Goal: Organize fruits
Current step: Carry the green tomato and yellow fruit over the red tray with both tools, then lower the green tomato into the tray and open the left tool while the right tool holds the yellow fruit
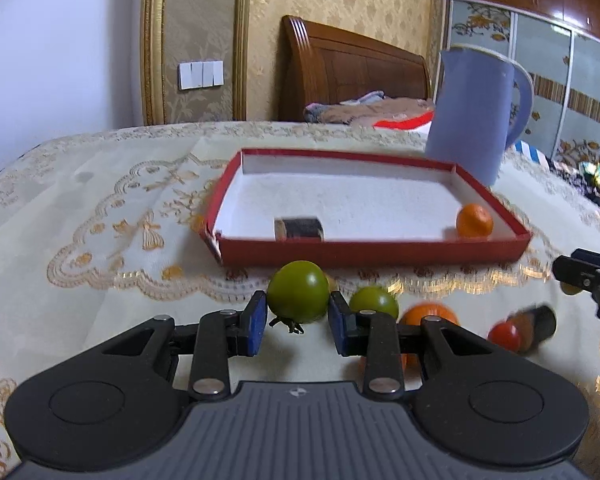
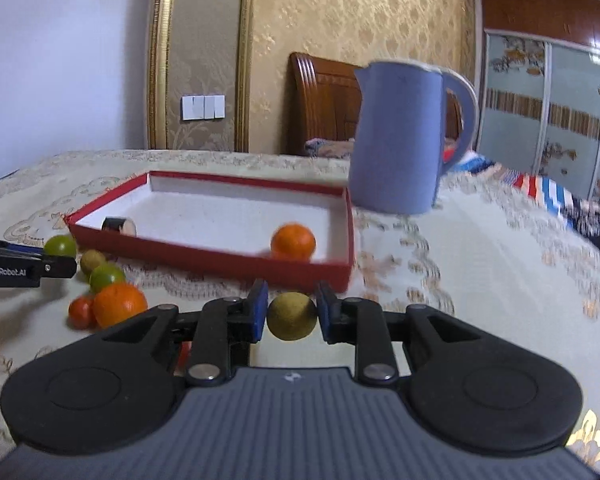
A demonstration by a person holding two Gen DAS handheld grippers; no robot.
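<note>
My left gripper [image 1: 298, 320] is shut on a green tomato [image 1: 298, 297], held in front of the red tray [image 1: 372, 248]. My right gripper [image 2: 292, 316] is shut on a yellow-green round fruit [image 2: 291, 315], just before the tray's near wall [image 2: 220, 260]. An orange [image 1: 474, 221] lies in the tray's right corner; it also shows in the right wrist view [image 2: 293, 241]. A dark cylinder [image 1: 299, 229] lies in the tray too. On the cloth lie another green tomato [image 1: 374, 301], an orange [image 2: 119, 304], a small red tomato [image 2: 81, 311] and a small yellowish fruit [image 2: 93, 260].
A tall blue jug [image 1: 472, 114] stands behind the tray's right end, also in the right wrist view [image 2: 400, 136]. A dark cylinder [image 1: 538, 326] lies by the red tomato [image 1: 504, 336]. The table has an embroidered cream cloth [image 1: 100, 220]. A bed headboard [image 1: 352, 68] is behind.
</note>
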